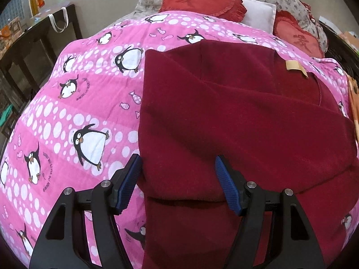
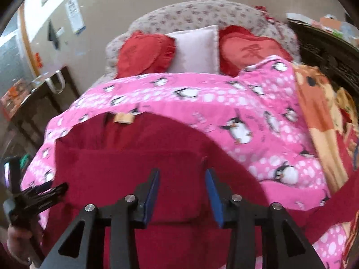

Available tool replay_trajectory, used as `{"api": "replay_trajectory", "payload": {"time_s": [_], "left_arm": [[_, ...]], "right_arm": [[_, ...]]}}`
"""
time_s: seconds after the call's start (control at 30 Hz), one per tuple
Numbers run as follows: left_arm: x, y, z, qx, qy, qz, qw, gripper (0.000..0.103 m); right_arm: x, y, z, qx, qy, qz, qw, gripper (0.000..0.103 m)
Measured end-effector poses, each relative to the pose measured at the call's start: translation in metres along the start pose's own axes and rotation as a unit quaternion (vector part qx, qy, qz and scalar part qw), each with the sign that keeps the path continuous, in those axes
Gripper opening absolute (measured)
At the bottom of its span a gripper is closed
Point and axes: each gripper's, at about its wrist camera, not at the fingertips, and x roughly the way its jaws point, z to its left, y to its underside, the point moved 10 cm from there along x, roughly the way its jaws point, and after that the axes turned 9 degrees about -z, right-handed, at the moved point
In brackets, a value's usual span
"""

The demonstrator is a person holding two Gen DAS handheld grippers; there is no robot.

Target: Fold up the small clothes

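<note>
Soft, limp maroon fleece garment [image 1: 235, 123] on the pink quilt [image 1: 78, 112] — my left gripper [image 1: 177, 183] gapes wide, right gripper [image 2: 182, 192] half-parted, both empty — I'd pinch its near hem.

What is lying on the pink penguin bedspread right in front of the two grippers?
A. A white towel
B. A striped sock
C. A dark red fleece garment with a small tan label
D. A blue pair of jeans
C: a dark red fleece garment is spread over the pink penguin bedspread, with a small tan label near its far edge.
</note>
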Motion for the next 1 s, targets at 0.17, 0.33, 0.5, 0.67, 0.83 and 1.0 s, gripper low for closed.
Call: {"api": "replay_trajectory", "payload": {"time_s": [0.17,0.33,0.5,0.67,0.83,1.0], "left_arm": [[0.004,0.002,0.003,-0.008,0.002,0.002,1.0000,0.073],[0.005,0.003,0.003,-0.008,0.000,0.002,1.0000,0.075],[-0.005,0.002,0.004,-0.019,0.001,0.003,0.9998,0.075],[-0.027,0.001,-0.014,-0.034,0.034,-0.009,0.9988,0.075],[-0.044,-0.003,-0.050,-0.008,0.064,-0.024,0.9976,0.075],[-0.039,0.006,-0.090,0.030,0.095,-0.007,0.9950,0.075]], "right_arm": [[0.030,0.032,0.003,-0.004,0.007,0.056,0.998,0.040],[0.025,0.032,0.006,-0.002,0.007,0.055,0.998,0.040],[0.012,0.033,0.008,-0.001,0.004,0.047,0.999,0.040],[0.024,0.048,0.004,0.010,0.011,0.066,0.998,0.043],[0.020,0.046,0.010,0.007,-0.001,0.064,0.998,0.052],[0.002,0.044,-0.004,0.048,-0.017,0.062,0.997,0.052]]}}
